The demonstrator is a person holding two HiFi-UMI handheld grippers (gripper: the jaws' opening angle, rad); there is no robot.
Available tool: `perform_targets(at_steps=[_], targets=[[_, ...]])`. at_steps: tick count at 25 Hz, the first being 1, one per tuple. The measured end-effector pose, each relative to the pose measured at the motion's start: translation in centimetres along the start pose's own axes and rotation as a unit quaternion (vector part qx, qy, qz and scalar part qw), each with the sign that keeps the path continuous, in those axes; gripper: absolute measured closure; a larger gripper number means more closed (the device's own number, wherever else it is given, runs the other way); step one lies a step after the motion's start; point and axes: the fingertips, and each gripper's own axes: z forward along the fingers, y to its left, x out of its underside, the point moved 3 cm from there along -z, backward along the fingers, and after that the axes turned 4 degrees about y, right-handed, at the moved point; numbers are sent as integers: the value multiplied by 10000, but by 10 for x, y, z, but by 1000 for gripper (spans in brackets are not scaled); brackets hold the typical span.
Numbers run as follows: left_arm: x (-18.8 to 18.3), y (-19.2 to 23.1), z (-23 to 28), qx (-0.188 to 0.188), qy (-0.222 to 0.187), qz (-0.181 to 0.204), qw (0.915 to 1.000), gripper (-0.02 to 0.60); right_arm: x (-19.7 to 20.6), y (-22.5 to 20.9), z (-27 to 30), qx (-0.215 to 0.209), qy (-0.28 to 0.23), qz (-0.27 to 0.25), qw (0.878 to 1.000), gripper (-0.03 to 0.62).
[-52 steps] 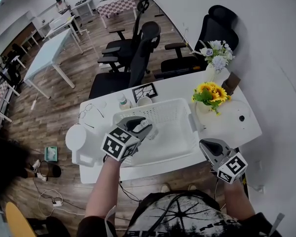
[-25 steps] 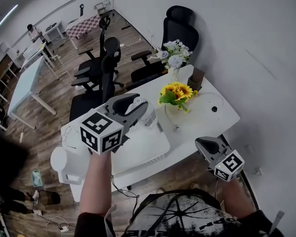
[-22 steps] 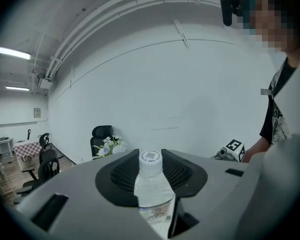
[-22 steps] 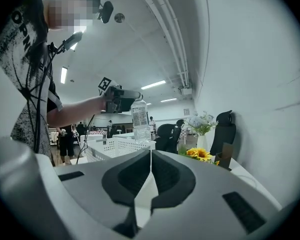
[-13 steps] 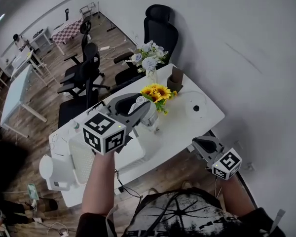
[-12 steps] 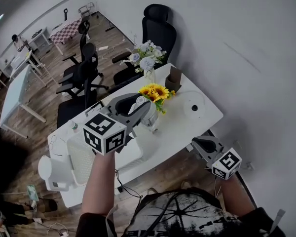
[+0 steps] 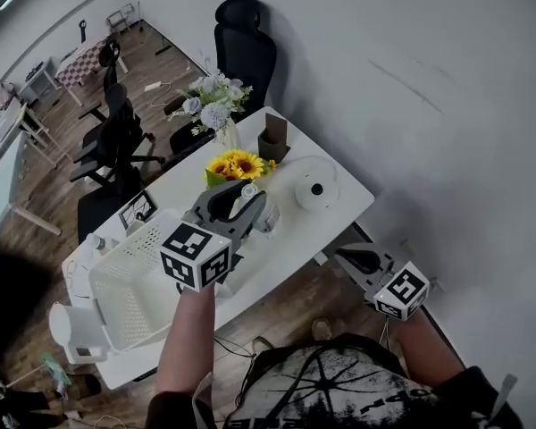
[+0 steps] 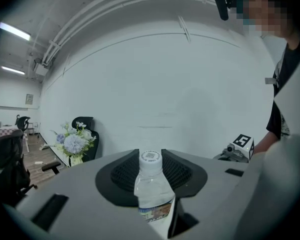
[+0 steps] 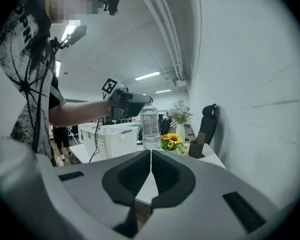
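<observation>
The white basket point(image 7: 134, 239) sat at the table's point(image 7: 290, 231) left end. The left gripper point(image 7: 235, 202) had 1 clear water bottle point(image 8: 152, 191) clamped between its jaws, up above the table beside the sunflowers point(image 7: 237, 164). The right gripper point(image 7: 355, 259) hung off the table's edge, jaws pressed together, empty.

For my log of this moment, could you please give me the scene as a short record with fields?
Held: water bottle, upright, cap on
Holder: left hand-held gripper, jaws clamped on the bottle, above the table
Other hand: right hand-held gripper, jaws together, nothing between them, off the table's near edge
Just beyond the bottle: sunflowers
Also on the table: white basket to the left; vase of pale flowers at the far edge
</observation>
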Motion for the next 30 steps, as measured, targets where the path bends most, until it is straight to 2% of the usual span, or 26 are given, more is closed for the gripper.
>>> perform_targets(at_steps=[11,22,27,30], targets=[[60,-18,49,-218,-31,-236,9995,436,18,-13,-1,-144,318,-42,9994,571],[121,-16,89,-481,172,-363,9980,436,45,-18,12,-267,608,88,9978,571],[123,-22,96,-457,51,-386,9982,436,46,-18,12,-295,680,76,9972,571],[124,-25,99,-491,40,-201,9986,436,47,-17,11,-303,696,71,9971,571]])
